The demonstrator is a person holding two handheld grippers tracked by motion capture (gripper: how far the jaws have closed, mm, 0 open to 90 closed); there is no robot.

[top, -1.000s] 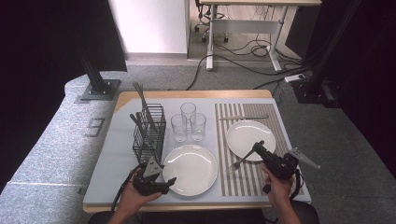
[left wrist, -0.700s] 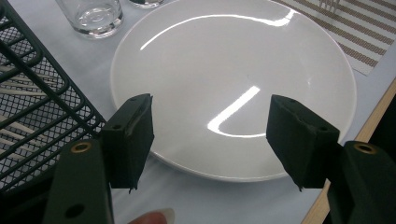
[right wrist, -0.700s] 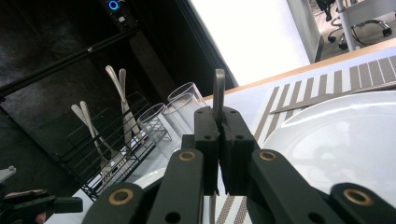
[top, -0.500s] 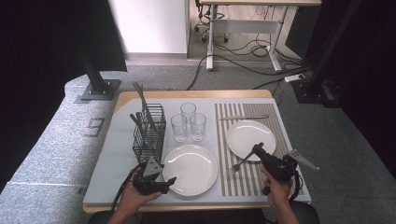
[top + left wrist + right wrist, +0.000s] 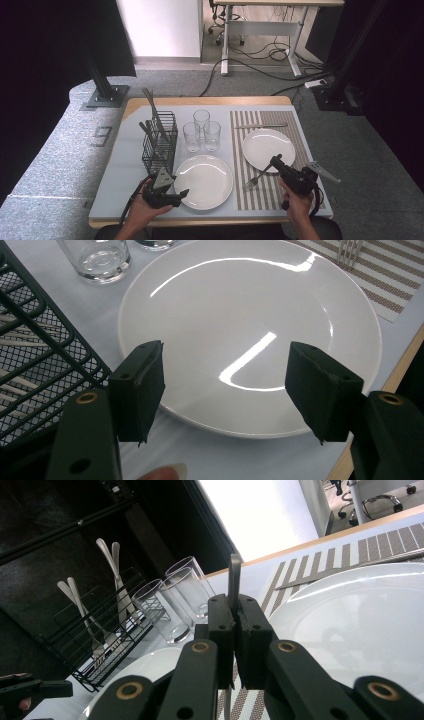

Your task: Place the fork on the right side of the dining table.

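My right gripper (image 5: pixel 275 161) is shut on the handle of a fork (image 5: pixel 256 179). The fork's tines slant down to the striped placemat (image 5: pixel 295 125), between the two white plates. In the right gripper view the jaws (image 5: pixel 235 610) pinch the fork handle (image 5: pixel 234 577), which sticks up above them. My left gripper (image 5: pixel 181 196) stands open at the near left rim of the nearer white plate (image 5: pixel 205 181). In the left gripper view nothing lies between the pads (image 5: pixel 227 385), with the plate (image 5: pixel 250 315) just beyond them. The second plate (image 5: pixel 267 145) sits on the placemat.
A black wire cutlery basket (image 5: pixel 160 142) with several utensils stands at the left. Three clear glasses (image 5: pixel 201 131) stand behind the near plate. A knife (image 5: pixel 261 125) lies on the placemat behind the far plate. The table's front edge runs close to both hands.
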